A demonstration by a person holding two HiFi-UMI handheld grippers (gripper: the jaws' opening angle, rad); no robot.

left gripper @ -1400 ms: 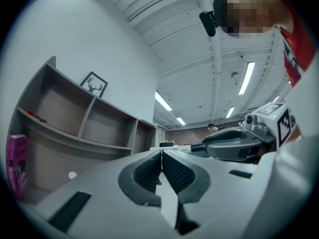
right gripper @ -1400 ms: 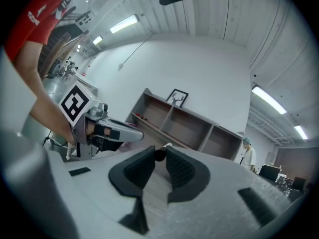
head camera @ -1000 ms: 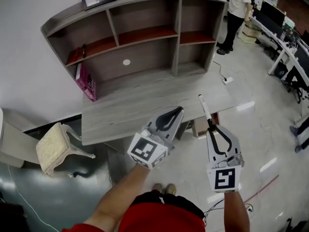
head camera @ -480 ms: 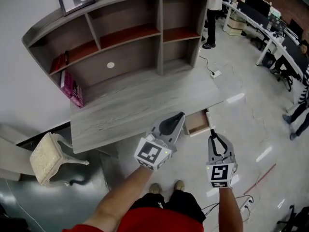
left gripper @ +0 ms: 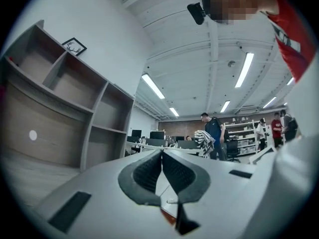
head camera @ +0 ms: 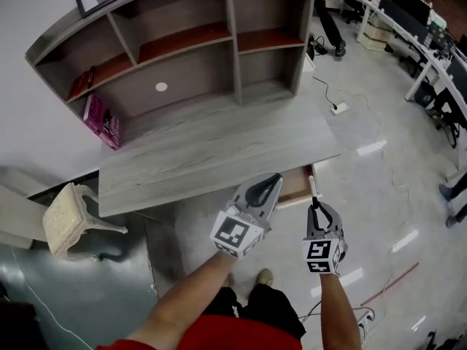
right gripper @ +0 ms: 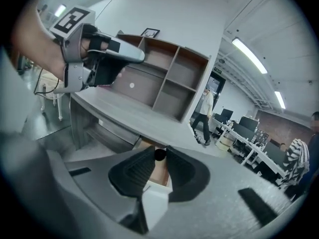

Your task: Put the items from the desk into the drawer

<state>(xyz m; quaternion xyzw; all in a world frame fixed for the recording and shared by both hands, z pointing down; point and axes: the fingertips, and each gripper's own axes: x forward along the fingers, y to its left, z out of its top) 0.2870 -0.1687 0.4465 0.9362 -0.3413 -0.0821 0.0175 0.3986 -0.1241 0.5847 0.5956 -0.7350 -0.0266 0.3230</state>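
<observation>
In the head view the grey desk [head camera: 211,155] has its small wooden drawer [head camera: 295,183] pulled out under the right front edge. My right gripper [head camera: 316,207] is shut on a white pen [head camera: 311,188] that points forward over the drawer's right side. The pen's black end [right gripper: 159,155] shows between the shut jaws in the right gripper view, with the drawer's inside [right gripper: 160,172] just beyond. My left gripper [head camera: 271,181] hovers at the desk's front edge, left of the drawer, shut and holding nothing [left gripper: 162,156].
A shelf hutch [head camera: 182,49] stands on the back of the desk, with pink books [head camera: 102,122] at its left. A cream stool [head camera: 69,224] is left of the desk. A power strip [head camera: 338,109] lies on the floor. Office desks [head camera: 416,20] stand at the far right.
The right gripper has come down and back with the pen, whose tip now hangs over the open drawer. The left gripper has stayed near the desk's front edge.
</observation>
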